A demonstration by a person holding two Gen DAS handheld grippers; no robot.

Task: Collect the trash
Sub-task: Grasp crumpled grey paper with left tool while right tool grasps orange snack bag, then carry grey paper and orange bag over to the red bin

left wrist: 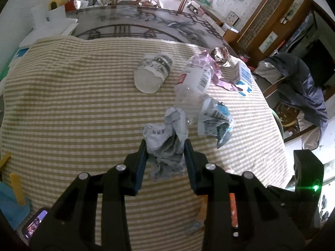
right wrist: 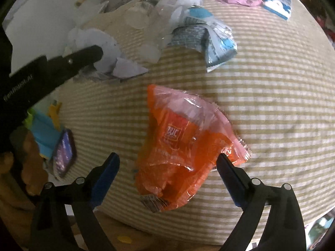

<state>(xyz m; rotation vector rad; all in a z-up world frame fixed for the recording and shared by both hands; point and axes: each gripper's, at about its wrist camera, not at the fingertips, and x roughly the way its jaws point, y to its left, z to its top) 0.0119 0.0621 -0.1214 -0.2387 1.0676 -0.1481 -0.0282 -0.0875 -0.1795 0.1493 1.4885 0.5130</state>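
My left gripper [left wrist: 165,144] is shut on a crumpled grey-white paper wad [left wrist: 165,144], held just above the striped cloth [left wrist: 73,115]; it also shows in the right wrist view [right wrist: 108,54]. My right gripper [right wrist: 167,159] is open, its jaws on either side of an orange plastic wrapper [right wrist: 178,146] near the table's front edge. Further off lie a paper cup [left wrist: 152,73] on its side, a clear plastic bottle [left wrist: 192,81], a blue-white crumpled wrapper [left wrist: 215,119], pink film [left wrist: 222,79], a foil ball [left wrist: 219,56] and a blue-white carton [left wrist: 244,77].
A phone [right wrist: 63,154] lies at the cloth's left edge, beside blue and yellow items [right wrist: 45,129]. White foam boxes [left wrist: 52,25] stand at the far left. A jacket [left wrist: 301,87] hangs on a chair to the right of the table.
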